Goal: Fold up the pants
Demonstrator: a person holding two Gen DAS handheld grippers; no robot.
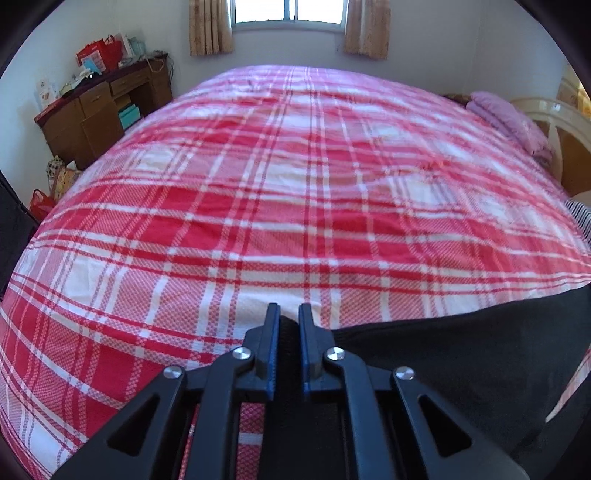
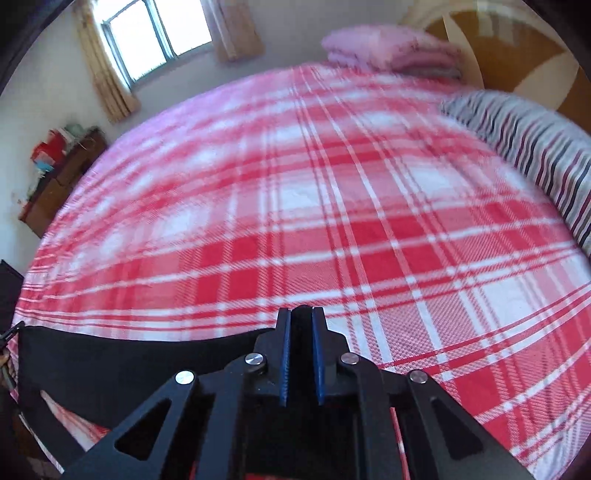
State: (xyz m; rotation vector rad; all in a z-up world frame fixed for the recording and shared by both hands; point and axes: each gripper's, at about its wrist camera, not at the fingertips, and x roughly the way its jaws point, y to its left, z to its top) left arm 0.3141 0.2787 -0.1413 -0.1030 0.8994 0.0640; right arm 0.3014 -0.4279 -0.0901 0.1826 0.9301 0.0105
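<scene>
The black pants (image 1: 461,350) hang stretched between my two grippers above the red and white plaid bed (image 1: 280,192). My left gripper (image 1: 288,314) is shut on one end of the pants' edge, with black cloth between its blue pads. The pants run off to the right in that view. My right gripper (image 2: 300,314) is shut on the other end of the pants (image 2: 110,358), which run off to the left there. The lower part of the pants is hidden below both grippers.
A pink folded quilt (image 1: 509,122) and a striped pillow (image 2: 535,155) lie at the head of the bed by the headboard (image 1: 554,122). A brown desk (image 1: 103,110) with boxes stands by the wall. A curtained window (image 1: 291,11) is beyond the bed (image 2: 332,221).
</scene>
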